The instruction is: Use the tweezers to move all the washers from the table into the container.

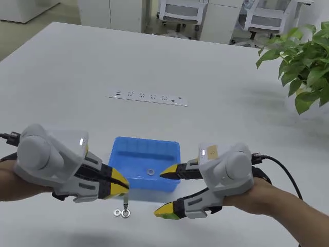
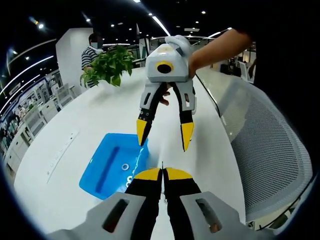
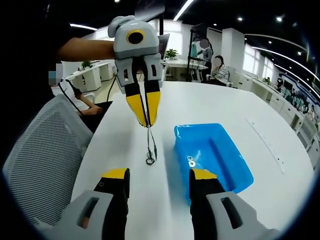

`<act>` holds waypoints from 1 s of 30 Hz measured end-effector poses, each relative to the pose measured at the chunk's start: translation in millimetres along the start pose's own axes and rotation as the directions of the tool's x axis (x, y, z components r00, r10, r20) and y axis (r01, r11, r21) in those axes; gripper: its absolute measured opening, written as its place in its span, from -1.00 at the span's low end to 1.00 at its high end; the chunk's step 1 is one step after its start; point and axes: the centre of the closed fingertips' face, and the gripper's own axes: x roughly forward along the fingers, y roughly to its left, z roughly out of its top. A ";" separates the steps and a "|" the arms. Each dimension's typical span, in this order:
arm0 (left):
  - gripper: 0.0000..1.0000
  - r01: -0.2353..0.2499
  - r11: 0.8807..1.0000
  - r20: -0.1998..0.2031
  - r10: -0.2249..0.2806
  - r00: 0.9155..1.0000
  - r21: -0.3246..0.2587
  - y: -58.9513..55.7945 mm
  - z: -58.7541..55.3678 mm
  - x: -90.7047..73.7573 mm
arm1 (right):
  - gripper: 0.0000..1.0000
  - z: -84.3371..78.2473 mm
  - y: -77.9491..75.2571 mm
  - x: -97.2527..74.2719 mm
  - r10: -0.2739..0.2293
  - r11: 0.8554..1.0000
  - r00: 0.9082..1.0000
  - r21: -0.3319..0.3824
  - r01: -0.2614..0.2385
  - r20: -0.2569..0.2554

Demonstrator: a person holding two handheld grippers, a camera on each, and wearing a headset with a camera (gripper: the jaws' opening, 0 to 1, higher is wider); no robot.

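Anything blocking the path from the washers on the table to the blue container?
Nothing visible. The washers lie on bare table just outside the near wall of the container, at the tip of the tweezers held in the left claw. The open right claw hovers off to one side.

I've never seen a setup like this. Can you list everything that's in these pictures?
table: one, white, under everything
container: one, blue, open-topped, between the two grippers
washers on the table: two, silvery, side by side, near side of the container
washer in the container: one, silvery, on its floor
tweezers: one pair, thin metal, tips down at the table washers
power strip: one, white, on the table beyond the container
plant: one, green, far right of the table
office chairs: two, white, beyond the table
left gripper: one, grey, black fingers tipped yellow, shut on the tweezers
right gripper: one, same colours, fingers open
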 end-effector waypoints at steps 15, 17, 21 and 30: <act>-0.88 0.009 1.000 -0.018 -0.008 1.000 0.009 -2.0 0.3 -0.8 | -0.42 7.8 4.2 32.4 0.050 0.994 0.998 -0.097 -0.053 -0.028; -0.88 0.009 1.000 -0.022 -0.009 1.000 0.011 -2.0 0.2 -1.1 | -0.44 8.7 6.2 37.2 0.060 0.992 0.998 -0.106 -0.063 -0.032; -0.88 0.011 1.000 -0.025 -0.011 1.000 0.012 -2.5 0.3 -1.1 | -0.49 11.4 8.5 44.9 0.074 0.990 0.997 -0.115 -0.078 -0.035; -0.88 0.012 1.000 -0.025 -0.012 1.000 0.007 -2.2 0.7 0.1 | -0.63 14.5 12.5 61.2 0.098 0.986 0.994 -0.131 -0.103 -0.046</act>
